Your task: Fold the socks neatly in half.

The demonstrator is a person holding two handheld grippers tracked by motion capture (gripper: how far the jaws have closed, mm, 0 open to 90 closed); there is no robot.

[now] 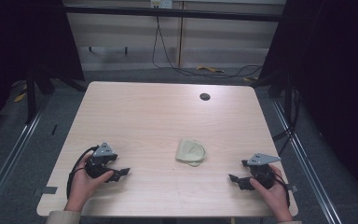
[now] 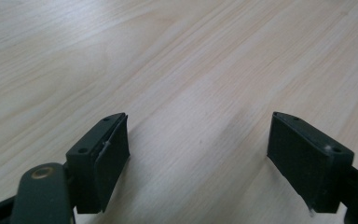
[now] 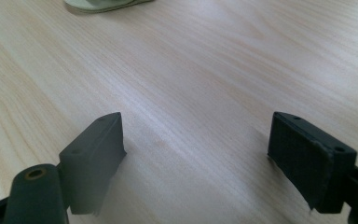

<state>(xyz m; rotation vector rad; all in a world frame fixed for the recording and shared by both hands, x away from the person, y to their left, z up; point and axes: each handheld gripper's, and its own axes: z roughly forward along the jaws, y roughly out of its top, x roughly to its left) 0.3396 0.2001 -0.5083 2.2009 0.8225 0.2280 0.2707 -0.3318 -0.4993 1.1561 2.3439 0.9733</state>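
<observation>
High view: pale folded cloth lies toward the table's near edge, between the wide-open, empty left gripper and right gripper; a shallow pinch could catch only its top layer.

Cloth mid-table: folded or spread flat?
Folded. The pale cloth lies as a small compact bundle with a curved overlapping layer on top, lying apart from both grippers.

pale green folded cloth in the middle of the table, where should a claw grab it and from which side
Probably the near right edge of the pale green folded cloth, where a rounded fold sticks out. It lies flat, so come in low from the right claw side; its jaws stand open and empty, aimed toward it.
</observation>
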